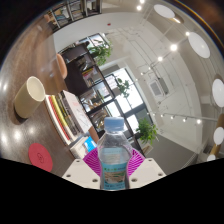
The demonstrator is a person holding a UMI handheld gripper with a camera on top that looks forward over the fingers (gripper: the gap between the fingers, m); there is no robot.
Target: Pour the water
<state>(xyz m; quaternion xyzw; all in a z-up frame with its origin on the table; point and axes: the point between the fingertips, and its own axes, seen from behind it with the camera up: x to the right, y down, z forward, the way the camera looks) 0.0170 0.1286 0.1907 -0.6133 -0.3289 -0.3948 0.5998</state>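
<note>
On the far left a white paper cup (32, 90) stands on the wooden worktop (30, 125), its open mouth turned toward the camera because the whole view is tilted steeply. Just below it a round pink coaster (40, 156) lies flat on the worktop, apart from the cup. Right of these, a stack of books or folders with coloured edges (70, 115) runs along the worktop's far edge, where the wood ends and the room opens out. In the middle, a clear water bottle (116, 152) with a blue label and a pale cap sits between the fingers (115, 172), whose magenta pads (93, 160) press against its sides, so the fingers are clamped on it. Beyond the bottle there is open space: windows, green plants (147, 130), and on the right a white ceiling with round lights (186, 45).
</note>
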